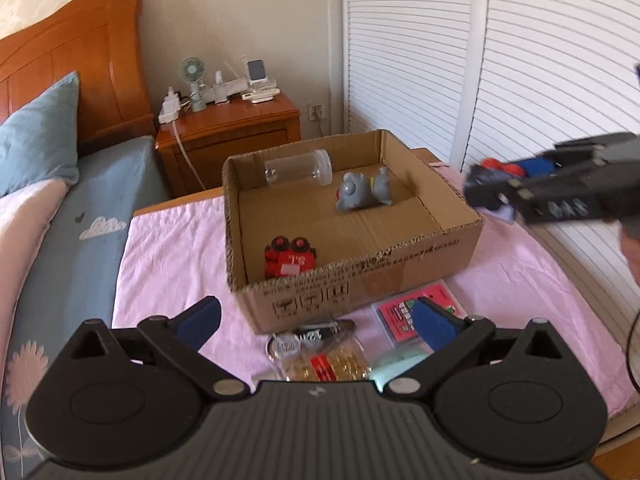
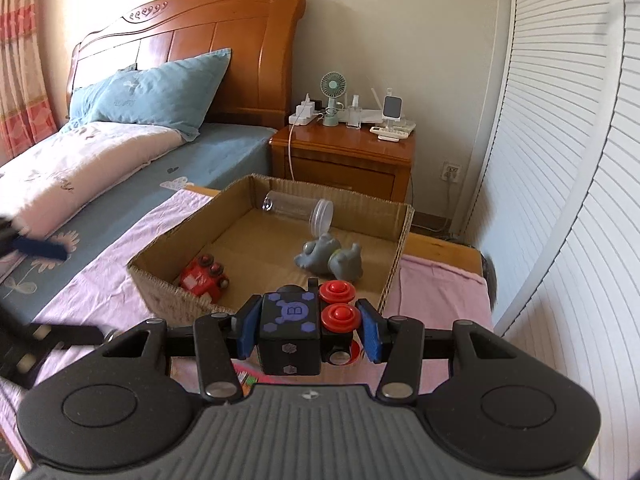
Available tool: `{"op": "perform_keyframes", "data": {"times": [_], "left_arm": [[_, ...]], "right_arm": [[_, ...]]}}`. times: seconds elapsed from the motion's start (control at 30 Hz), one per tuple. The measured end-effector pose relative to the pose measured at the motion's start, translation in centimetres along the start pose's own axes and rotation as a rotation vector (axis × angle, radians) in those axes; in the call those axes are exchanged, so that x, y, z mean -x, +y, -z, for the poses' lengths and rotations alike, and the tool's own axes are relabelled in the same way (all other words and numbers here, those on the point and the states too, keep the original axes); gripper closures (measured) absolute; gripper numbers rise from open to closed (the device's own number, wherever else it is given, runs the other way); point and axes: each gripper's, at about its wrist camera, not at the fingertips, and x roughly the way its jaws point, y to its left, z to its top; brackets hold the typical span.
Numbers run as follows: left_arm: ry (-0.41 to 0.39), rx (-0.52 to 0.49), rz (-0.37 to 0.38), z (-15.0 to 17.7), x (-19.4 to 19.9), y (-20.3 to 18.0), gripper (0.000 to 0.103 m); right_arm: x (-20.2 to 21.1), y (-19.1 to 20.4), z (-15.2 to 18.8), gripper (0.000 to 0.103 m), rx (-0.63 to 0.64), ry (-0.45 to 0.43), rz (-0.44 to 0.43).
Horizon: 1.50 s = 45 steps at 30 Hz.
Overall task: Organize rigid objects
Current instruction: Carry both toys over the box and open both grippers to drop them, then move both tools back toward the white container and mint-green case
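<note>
A cardboard box (image 1: pixel 360 280) (image 2: pixel 396 248) sits on a pink cloth. Inside lie a clear plastic jar (image 1: pixel 298 168) (image 2: pixel 296 208), a grey toy animal (image 1: pixel 360 192) (image 2: pixel 328 258) and a red toy truck (image 1: pixel 290 258) (image 2: pixel 202 276). My right gripper (image 2: pixel 308 330) is shut on a black toy cube with red wheels (image 2: pixel 294 328), held just before the box's near wall; it shows blurred at the right of the left wrist view (image 1: pixel 500 188). My left gripper (image 1: pixel 316 320) is open and empty above a jar with a silver lid (image 1: pixel 320 354) and a pink card (image 1: pixel 412 312).
A wooden nightstand (image 2: pixel 344 156) (image 1: pixel 228 132) with a small fan and chargers stands behind the box. The bed with a blue pillow (image 2: pixel 156 92) lies to the left. White louvred doors (image 2: pixel 560 160) close off the right.
</note>
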Motion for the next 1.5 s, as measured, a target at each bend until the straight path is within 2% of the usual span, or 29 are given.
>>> {"op": "perform_keyframes", "data": {"times": [0.1,0.3,0.37,0.4,0.43,0.47,0.57,0.93,1.23,1.5], "left_arm": [[-0.014,0.010,-0.023,0.5,0.8,0.1,0.002],[-0.008,0.040,-0.018,1.2,1.2,0.9,0.002],[-0.002,0.058,-0.021,1.4,1.0,1.3,0.002],[0.002,0.068,-0.024,1.5,0.9,1.5,0.002],[0.006,0.074,-0.024,1.7,0.9,1.7,0.002],[0.008,0.078,-0.024,1.7,0.9,1.9,0.002],[0.011,0.082,-0.031,2.0,1.0,2.2,0.002],[0.015,0.094,-0.060,2.2,2.0,2.0,0.002],[-0.001,0.183,-0.093,4.2,1.8,2.8,0.001],[0.012,0.245,-0.098,6.5,0.5,3.6,0.001]], "right_arm": [[-1.2,-0.4,-1.1,0.048,-0.024,0.010,-0.005],[-3.8,-0.7,-3.2,0.048,-0.054,0.026,0.004],[-4.6,-0.9,-3.9,0.036,-0.073,0.010,0.019],[-4.9,-0.8,-4.1,0.015,-0.077,0.014,0.031],[-5.1,-0.8,-4.2,0.002,-0.082,0.019,0.038],[-5.1,-0.8,-4.1,0.000,-0.093,0.015,0.043],[-4.8,-0.7,-3.6,0.000,-0.109,0.042,0.018],[-3.0,2.0,0.1,0.000,-0.093,0.146,0.052],[-2.9,4.7,4.1,0.000,-0.081,0.225,0.037],[-4.4,7.3,6.8,0.000,-0.007,0.279,0.091]]}}
